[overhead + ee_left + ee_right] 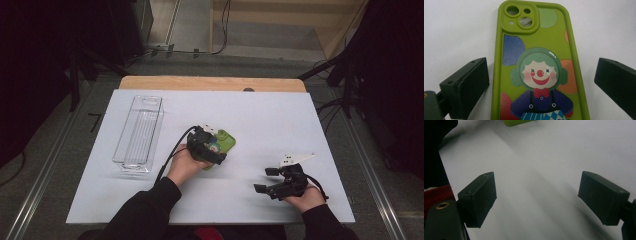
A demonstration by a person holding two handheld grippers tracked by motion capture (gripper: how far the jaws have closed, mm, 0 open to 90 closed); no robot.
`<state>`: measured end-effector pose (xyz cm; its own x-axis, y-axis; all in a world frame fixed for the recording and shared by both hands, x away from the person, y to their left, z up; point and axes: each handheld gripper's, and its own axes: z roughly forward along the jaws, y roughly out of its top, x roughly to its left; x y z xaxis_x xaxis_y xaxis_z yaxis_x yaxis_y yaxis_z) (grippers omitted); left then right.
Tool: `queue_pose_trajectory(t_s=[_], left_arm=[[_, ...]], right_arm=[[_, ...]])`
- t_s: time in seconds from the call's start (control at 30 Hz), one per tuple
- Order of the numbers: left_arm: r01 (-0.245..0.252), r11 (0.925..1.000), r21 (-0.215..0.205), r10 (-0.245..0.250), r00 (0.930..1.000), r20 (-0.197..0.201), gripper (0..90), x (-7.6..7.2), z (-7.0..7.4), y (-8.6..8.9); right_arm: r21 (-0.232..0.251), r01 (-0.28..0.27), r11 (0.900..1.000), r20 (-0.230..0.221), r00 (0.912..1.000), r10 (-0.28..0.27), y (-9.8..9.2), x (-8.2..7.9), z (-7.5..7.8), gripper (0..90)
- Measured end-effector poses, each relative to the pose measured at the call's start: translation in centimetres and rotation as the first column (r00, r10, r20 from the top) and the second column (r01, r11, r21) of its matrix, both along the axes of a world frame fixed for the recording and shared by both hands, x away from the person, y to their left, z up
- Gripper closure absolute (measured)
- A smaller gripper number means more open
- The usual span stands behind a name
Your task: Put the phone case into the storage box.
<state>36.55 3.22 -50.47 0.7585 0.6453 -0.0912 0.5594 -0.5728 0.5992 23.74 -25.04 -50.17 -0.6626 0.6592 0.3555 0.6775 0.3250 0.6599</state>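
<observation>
White sheeting (280,120) covers the wooden table; left tongs (541,82) gape astride the green phone case (536,62), right tongs (544,197) gape empty.

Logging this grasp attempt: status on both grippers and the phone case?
Left gripper open, jaws straddling green clown phone case, no contact. Right gripper open, empty, over bare white table. Clear bin well off to the left, nothing blocking.

A green phone case (534,62) printed with a clown is laid flat, back up, between the spread left jaws, untouched by either.
</observation>
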Motion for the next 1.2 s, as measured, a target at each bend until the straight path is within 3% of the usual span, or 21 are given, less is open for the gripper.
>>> queue_pose_trajectory(t_s=[0.37,0.63,1.2], left_arm=[[-0.045,0.9972,0.060,0.039,0.9945,0.097,7.9,-1.0,-0.4,-0.5],[-0.082,0.9956,0.045,0.076,0.9908,0.112,15.2,-1.3,-0.3,-0.4],[-0.076,0.9962,0.041,0.071,0.9909,0.114,16.6,-1.3,-0.3,-0.2]], right_arm=[[-0.004,0.007,1.000,0.007,1.0000,-0.007,0.0,0.0,0.0,13.3],[-0.008,0.011,1.000,0.009,0.9999,-0.011,0.0,0.0,0.0,13.3],[-0.011,0.018,1.000,0.016,0.9997,-0.018,-0.1,0.0,-0.1,13.4]])
